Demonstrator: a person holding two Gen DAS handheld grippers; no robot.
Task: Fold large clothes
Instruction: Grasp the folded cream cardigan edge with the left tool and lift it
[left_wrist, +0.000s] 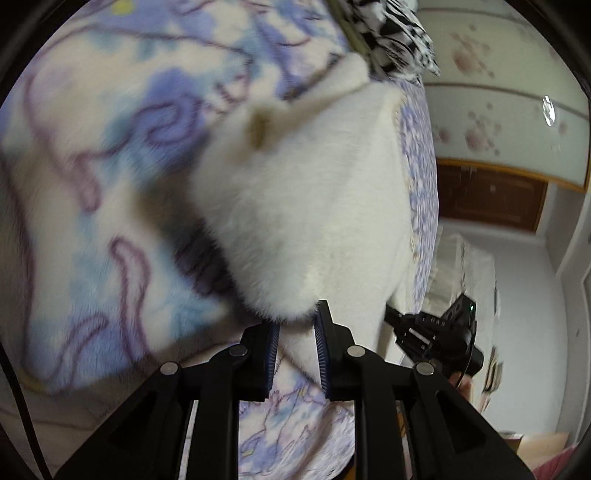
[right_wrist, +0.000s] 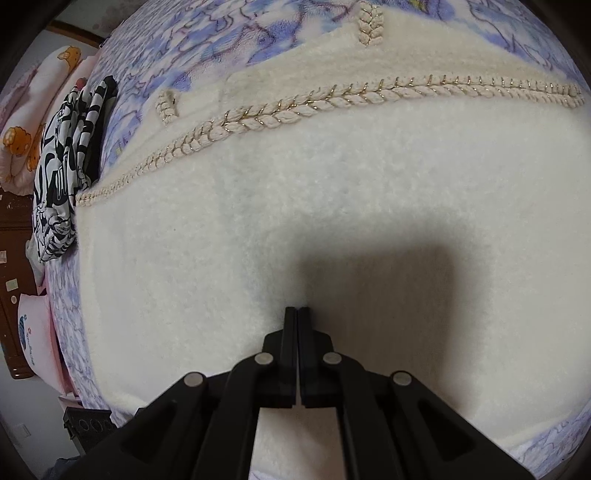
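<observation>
A cream fleece garment (right_wrist: 332, 206) with braided rope trim (right_wrist: 295, 107) lies spread over the bed. My right gripper (right_wrist: 297, 309) is shut with nothing between its fingers, its tips down at the garment's flat middle, over their own shadow. In the left wrist view, which is blurred, a fold of the same garment (left_wrist: 306, 206) is raised off the blanket. My left gripper (left_wrist: 295, 325) is shut on the lower edge of that fold, and the cloth fills the gap between the blue pads (left_wrist: 320, 332). The right gripper (left_wrist: 391, 315) shows at the garment's right edge.
A blue and purple patterned fleece blanket (left_wrist: 92, 155) (right_wrist: 229, 40) covers the bed. A black-and-white patterned cloth (right_wrist: 62, 166) (left_wrist: 399, 37) lies bunched at one end of the garment. Pink pillows (right_wrist: 26, 129) and dark wooden furniture (left_wrist: 491, 199) border the bed.
</observation>
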